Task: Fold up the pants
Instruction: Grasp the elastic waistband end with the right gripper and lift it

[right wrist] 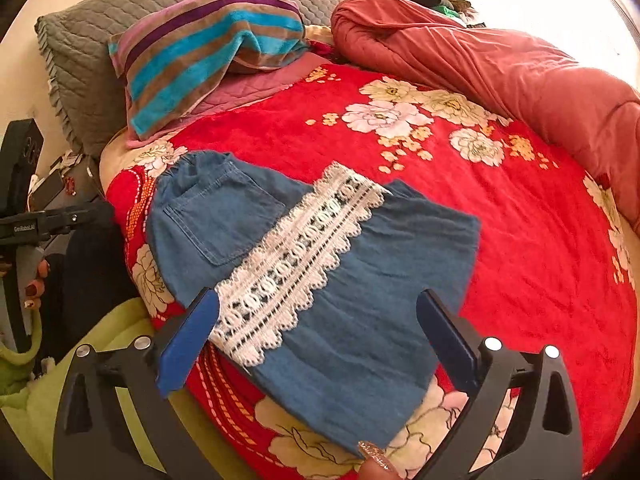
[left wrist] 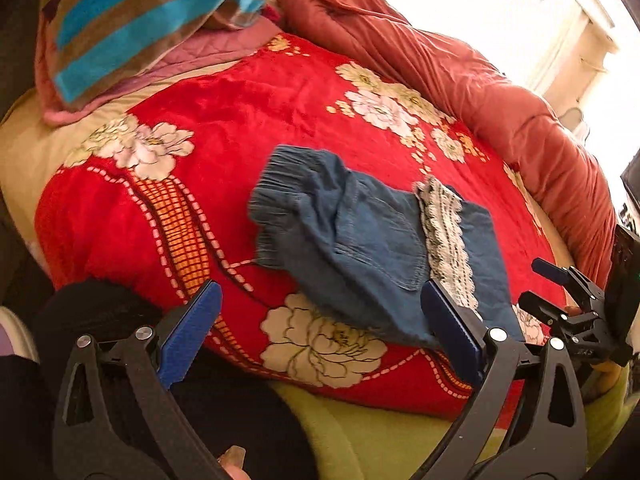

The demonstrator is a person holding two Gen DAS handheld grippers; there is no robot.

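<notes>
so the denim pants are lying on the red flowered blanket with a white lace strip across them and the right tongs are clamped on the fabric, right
Not clamped. The right wrist view shows the right tongs wide open above the denim pants, gripping nothing. The rest holds: the pants lie on the red flowered blanket with the white lace strip across them.

Folded lace-trimmed denim pants (right wrist: 312, 264) on bedspread (right wrist: 520, 240)

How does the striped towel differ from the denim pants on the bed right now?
The striped towel is plush with turquoise, brown and purple bands; the denim pants are plain blue with a white lace strip. The towel is draped over pillows at the head of the bed; the pants lie spread on the red floral blanket, nearer the tongs.
</notes>
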